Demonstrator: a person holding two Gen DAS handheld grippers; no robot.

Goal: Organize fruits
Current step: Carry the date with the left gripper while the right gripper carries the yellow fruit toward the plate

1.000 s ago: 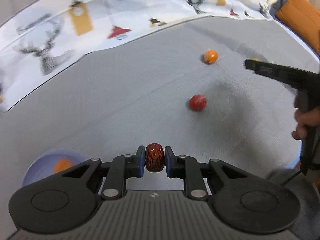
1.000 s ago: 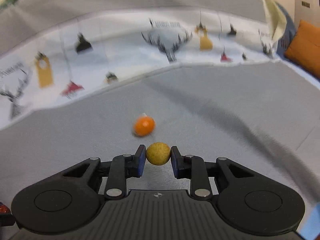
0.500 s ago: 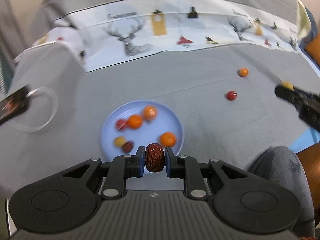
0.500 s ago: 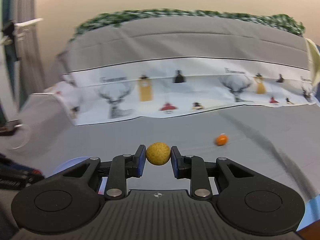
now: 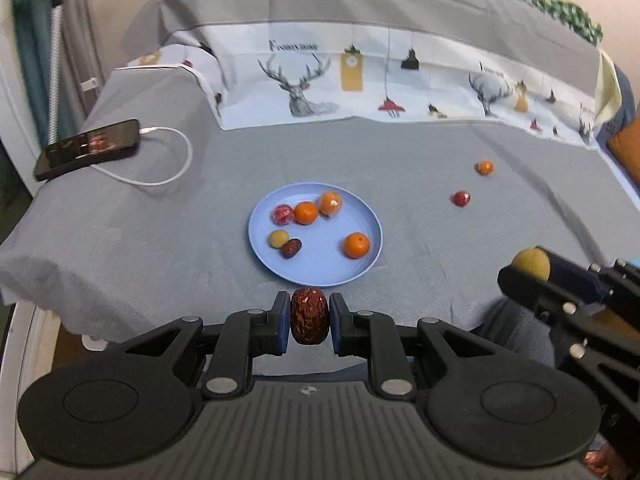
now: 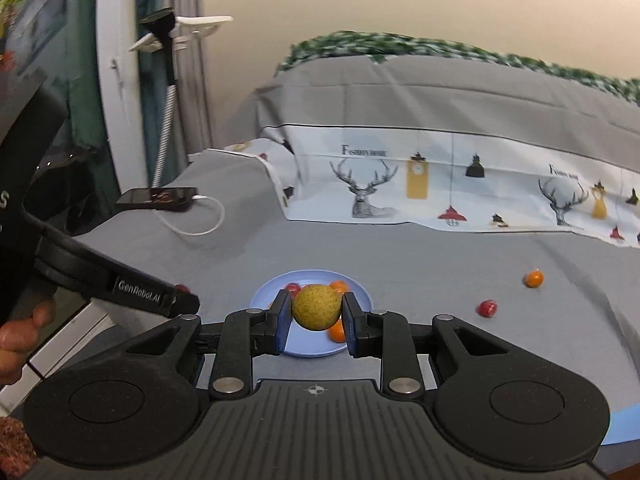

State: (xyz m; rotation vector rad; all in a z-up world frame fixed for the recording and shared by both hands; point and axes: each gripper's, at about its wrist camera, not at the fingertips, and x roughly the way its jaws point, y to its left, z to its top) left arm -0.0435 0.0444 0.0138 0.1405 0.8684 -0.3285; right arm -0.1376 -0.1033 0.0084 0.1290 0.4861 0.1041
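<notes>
Domestic room, likely a bedroom or living room. Evidence: soft furniture draped in a grey sheet point(image 5: 160, 216) with a deer-print cloth point(image 5: 360, 76) along its back; phone point(image 5: 86, 148) on a white charging cable point(image 5: 168, 160); orange cushion point(image 5: 626, 148); curtain point(image 6: 152, 72) at left.

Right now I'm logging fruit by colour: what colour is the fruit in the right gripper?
Yellowish-green round fruit, clearest in the right wrist view.

Grey bed cover point(image 5: 400, 168) lies bare around the blue plate point(image 5: 320, 272); six fruits crowd its left half, leaving its near middle free.
</notes>
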